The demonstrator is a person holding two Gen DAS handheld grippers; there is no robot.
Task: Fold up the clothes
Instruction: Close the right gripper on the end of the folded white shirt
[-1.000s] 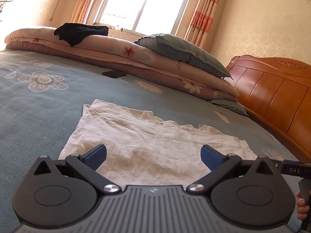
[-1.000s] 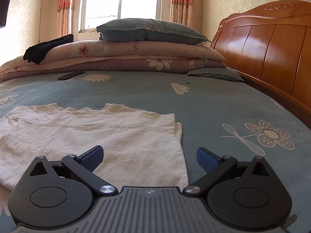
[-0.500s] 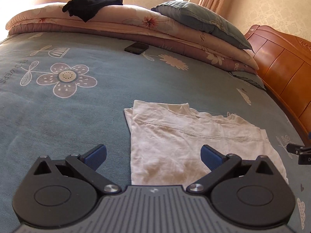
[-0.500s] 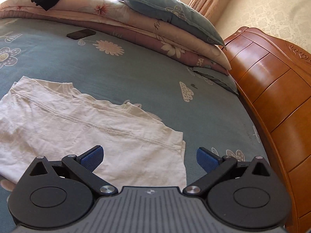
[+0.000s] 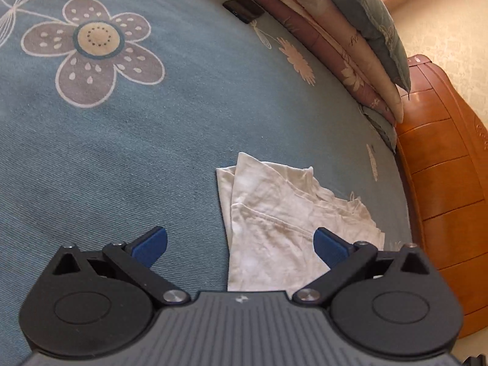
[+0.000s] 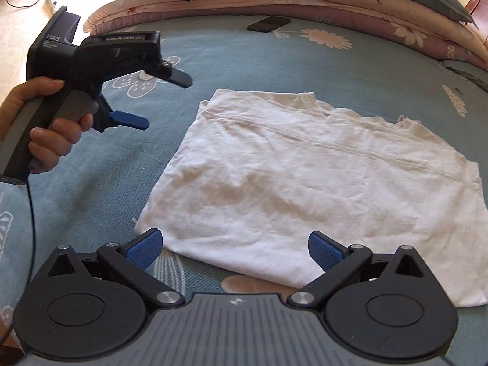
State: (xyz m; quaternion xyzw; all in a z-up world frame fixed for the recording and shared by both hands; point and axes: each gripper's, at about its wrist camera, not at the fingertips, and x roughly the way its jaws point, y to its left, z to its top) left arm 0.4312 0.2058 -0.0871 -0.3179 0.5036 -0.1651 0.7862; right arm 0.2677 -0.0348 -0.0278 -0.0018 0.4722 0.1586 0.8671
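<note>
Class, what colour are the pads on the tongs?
Blue pads, clearest in the right wrist view.

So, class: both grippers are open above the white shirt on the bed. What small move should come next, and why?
Probably lower the left gripper onto the shirt's near left edge and close on it. Both grippers are open and hold nothing, the right gripper already hovers over the near hem, and the shirt lies flat on the bed, ready for another fold.

Bright daylight, sharp focus, fisheye-bent edges
</note>
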